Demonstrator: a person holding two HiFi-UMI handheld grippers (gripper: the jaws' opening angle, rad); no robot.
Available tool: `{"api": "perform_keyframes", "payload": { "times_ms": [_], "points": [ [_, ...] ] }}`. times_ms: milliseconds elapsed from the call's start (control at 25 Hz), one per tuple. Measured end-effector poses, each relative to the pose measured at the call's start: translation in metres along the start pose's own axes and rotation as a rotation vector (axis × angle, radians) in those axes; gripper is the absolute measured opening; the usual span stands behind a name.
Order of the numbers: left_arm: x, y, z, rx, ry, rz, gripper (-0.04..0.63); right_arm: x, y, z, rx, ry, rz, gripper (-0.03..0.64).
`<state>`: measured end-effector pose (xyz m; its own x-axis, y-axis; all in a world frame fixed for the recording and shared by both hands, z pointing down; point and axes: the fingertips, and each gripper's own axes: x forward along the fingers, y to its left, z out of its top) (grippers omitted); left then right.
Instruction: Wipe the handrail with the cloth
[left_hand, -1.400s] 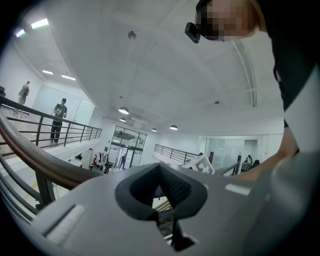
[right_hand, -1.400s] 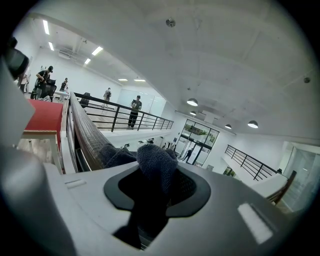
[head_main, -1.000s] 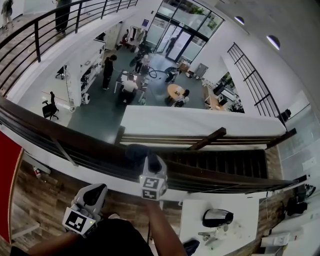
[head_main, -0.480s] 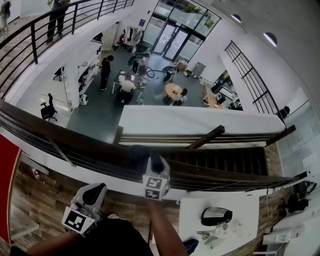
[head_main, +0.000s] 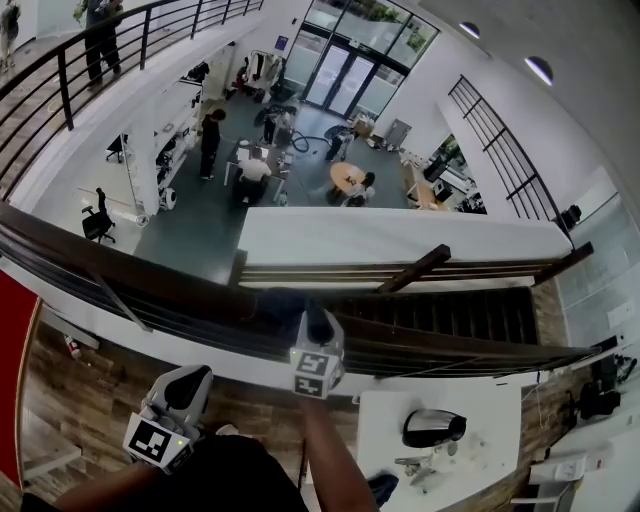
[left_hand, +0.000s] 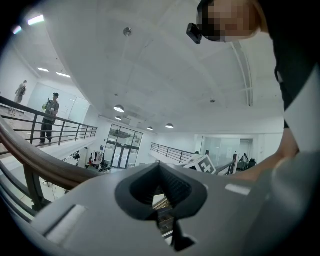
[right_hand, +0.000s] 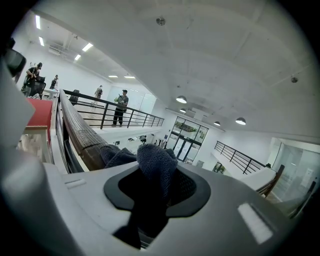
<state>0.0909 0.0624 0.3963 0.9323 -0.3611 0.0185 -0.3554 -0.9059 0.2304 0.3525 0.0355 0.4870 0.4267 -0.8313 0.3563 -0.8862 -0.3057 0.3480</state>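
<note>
Wiping looks under way: the right gripper (head_main: 311, 326) has its jaws clamped on the dark cloth (right_hand: 156, 162) lying on the handrail (head_main: 120, 275), the left gripper (head_main: 187, 386) hangs back, jaws almost together and empty, and the next move calls for sliding along the rail under steady pressure.

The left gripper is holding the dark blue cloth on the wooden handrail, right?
Not quite. It is the right gripper that holds the dark blue cloth on the wooden handrail; the right gripper view shows the cloth pinched in its fingers. The left gripper has nothing in it and sits back near the person's body.
</note>
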Motion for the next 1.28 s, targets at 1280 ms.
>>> {"api": "perform_keyframes", "payload": {
  "times_ms": [1280],
  "points": [
    [-0.121,0.126,0.024,-0.026,-0.024,0.375,0.0,-0.001,0.34,0.13,0.142,-0.246,0.679,0.106]
  ]
}}
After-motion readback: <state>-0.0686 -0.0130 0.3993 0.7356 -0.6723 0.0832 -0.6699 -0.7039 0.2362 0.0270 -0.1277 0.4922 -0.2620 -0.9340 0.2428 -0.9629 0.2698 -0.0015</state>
